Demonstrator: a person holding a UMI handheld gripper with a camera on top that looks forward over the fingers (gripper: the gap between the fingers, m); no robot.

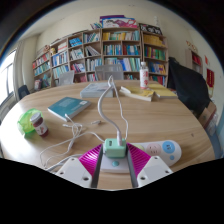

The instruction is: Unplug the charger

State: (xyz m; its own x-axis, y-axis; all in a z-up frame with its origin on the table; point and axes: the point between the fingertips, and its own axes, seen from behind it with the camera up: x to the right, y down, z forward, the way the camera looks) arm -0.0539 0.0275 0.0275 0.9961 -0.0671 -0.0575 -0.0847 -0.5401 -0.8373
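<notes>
A small pale green charger (115,148) is seen between the two pink pads of the hand-held gripper (115,160), whose fingers (88,163) are closed against its sides, so that the charger is clamped. A white cable (105,105) is led from the top of the charger across the round wooden desk (150,122) toward a white object (95,89) at the desk's far side; further loops of white cable (62,145) are laid to the left of the fingers. A white power strip (160,150) is seen just beside the charger on the right, partly hidden by the right finger. A teal book (68,107) is placed left of the cable, and a green object (30,123) lies nearer the desk's left edge. A bottle (144,75) stands upright beyond an open book (147,93). A dark chair (190,85) is set at the right of the desk. Bookshelves (100,50) filled with books line the back wall.
</notes>
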